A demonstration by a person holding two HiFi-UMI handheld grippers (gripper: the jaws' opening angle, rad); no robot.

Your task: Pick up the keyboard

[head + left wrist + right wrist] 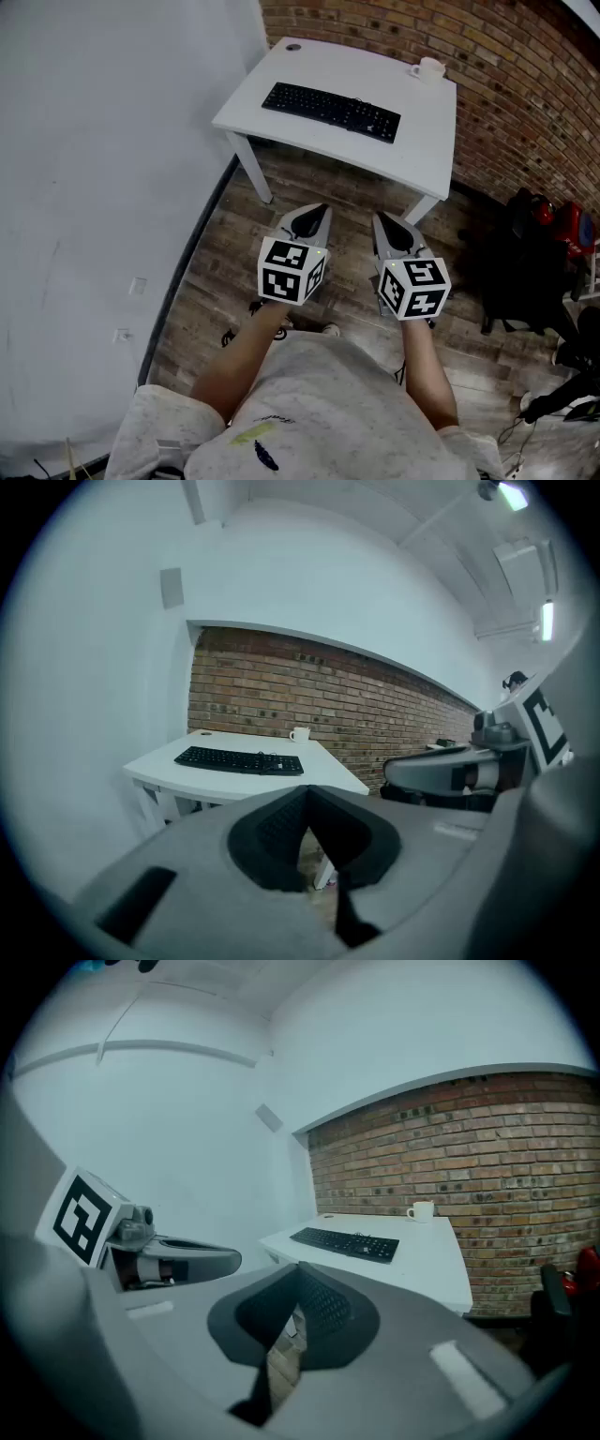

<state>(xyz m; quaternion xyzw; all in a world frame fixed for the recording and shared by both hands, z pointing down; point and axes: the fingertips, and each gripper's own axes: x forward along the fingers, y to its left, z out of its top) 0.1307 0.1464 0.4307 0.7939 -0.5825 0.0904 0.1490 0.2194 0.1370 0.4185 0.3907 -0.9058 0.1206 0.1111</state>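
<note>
A black keyboard (331,111) lies flat on a white table (281,77), well ahead of both grippers; it also shows in the left gripper view as the keyboard (240,760) and in the right gripper view as the keyboard (345,1243). My left gripper (316,214) hangs over the wooden floor short of the table, jaws shut and empty. Beside it my right gripper (384,222) is also shut with nothing in it. In the left gripper view the left gripper (307,797) points toward the table, as does the right gripper (298,1274) in its own view.
A white cup (428,67) stands at the table's far right corner, next to a brick wall (497,66). A small dark disc (293,47) sits at the table's far left corner. A white wall (94,169) runs along the left. Dark chairs and gear (544,253) stand at the right.
</note>
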